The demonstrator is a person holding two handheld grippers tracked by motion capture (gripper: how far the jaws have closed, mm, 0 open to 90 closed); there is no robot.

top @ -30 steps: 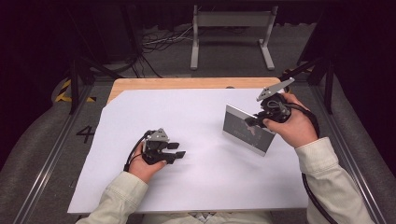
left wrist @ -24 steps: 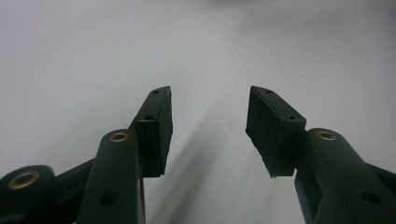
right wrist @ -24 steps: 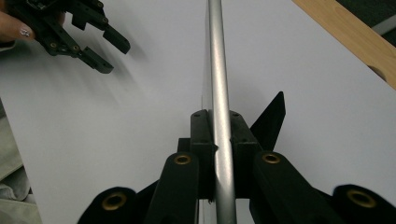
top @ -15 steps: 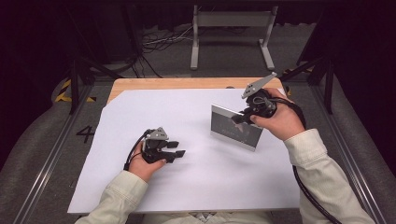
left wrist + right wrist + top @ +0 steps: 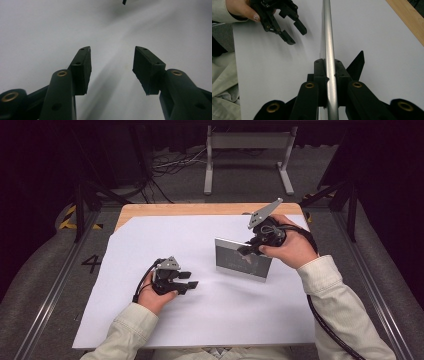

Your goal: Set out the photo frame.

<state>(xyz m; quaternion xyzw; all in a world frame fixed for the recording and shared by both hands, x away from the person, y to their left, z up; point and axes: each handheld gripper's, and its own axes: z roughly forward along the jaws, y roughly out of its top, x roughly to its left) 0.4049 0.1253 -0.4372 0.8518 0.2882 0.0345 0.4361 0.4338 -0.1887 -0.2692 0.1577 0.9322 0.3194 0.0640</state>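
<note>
I count two handheld grippers: the left gripper [image 5: 186,283] and the right gripper [image 5: 248,251]. One silver picture frame [image 5: 235,260] stands on one white sheet [image 5: 165,240], which covers one wooden table [image 5: 200,209].

My high view looks forward and down from above my side of the table [image 5: 150,210]. The left gripper view rides close over the white sheet [image 5: 37,30], looking along its jaws. The right gripper view looks along its jaws across the sheet; both it and the high view catch the left gripper [image 5: 287,23].
</note>
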